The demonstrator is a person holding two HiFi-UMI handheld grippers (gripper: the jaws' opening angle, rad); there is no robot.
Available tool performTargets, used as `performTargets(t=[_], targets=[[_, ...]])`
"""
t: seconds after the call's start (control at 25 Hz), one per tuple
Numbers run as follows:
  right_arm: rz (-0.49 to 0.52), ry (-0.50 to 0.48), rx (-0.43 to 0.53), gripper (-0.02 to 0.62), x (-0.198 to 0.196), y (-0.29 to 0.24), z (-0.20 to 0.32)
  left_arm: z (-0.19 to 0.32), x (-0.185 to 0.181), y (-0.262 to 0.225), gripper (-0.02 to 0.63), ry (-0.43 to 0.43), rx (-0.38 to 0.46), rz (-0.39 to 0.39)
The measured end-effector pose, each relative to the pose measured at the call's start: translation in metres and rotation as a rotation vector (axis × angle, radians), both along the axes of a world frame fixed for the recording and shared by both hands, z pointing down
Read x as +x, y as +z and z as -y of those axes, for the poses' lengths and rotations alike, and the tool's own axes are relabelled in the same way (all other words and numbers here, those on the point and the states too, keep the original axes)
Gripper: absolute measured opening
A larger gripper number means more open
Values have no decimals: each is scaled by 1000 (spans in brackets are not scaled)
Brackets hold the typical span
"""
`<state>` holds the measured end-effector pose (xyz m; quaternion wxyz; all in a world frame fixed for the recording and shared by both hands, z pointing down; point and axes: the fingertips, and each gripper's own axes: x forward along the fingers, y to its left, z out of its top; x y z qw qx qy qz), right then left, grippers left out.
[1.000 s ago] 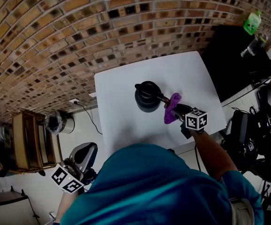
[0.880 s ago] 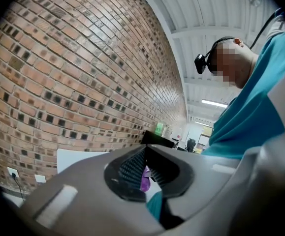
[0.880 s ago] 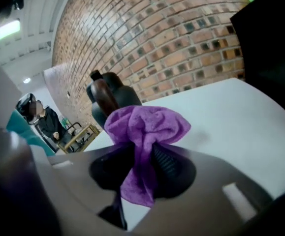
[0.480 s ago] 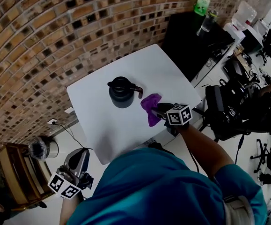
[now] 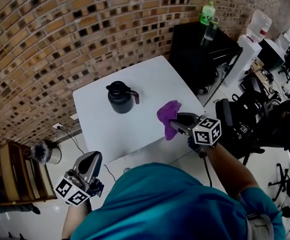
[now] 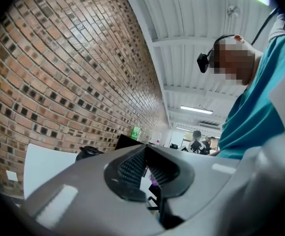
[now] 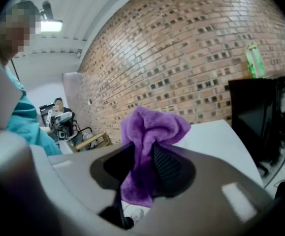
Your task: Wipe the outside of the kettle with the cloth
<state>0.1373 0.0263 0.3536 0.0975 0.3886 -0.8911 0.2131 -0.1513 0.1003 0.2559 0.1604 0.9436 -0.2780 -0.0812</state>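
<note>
The black kettle (image 5: pixel 120 97) stands upright on the white table (image 5: pixel 155 76), handle to its right; its top also shows in the left gripper view (image 6: pixel 88 152). My right gripper (image 5: pixel 176 123) hovers at the table's near right edge, apart from the kettle, shut on the purple cloth (image 5: pixel 168 117). In the right gripper view the cloth (image 7: pixel 151 130) bunches up between the jaws of my right gripper (image 7: pixel 144 157). My left gripper (image 5: pixel 88 166) hangs low beside me, off the table, and in its own view (image 6: pixel 145 164) the pads are closed with nothing held.
A brick wall runs behind the table. A black cabinet (image 5: pixel 202 46) with a green bottle (image 5: pixel 206 13) stands to the right. Office chairs and gear (image 5: pixel 265 119) crowd the right side. A wooden shelf (image 5: pixel 18 176) and a wall socket (image 5: pixel 57 126) are at the left.
My right gripper has drawn back with the cloth from beside the kettle's handle toward the near right edge of the table. The kettle has stayed put. The head view has shifted.
</note>
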Motion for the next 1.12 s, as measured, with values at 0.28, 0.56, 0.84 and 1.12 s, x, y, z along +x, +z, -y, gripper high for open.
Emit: performTargets(t=[0.28,0.56,0.84,1.12], targets=[[-70,-257,113,114,62,-5,-126,-127,111,18,5,-191,20,5],[12,-405,168,114,83,-39,-247,-233,161,8,5,-289,-21,56],[98,-389,188,114,61,-66,-295,-285,135,-2,5,-302,35,100],[161,-318,163,107,22,-79,-309,-313,90,-1,5,-273,46,104]])
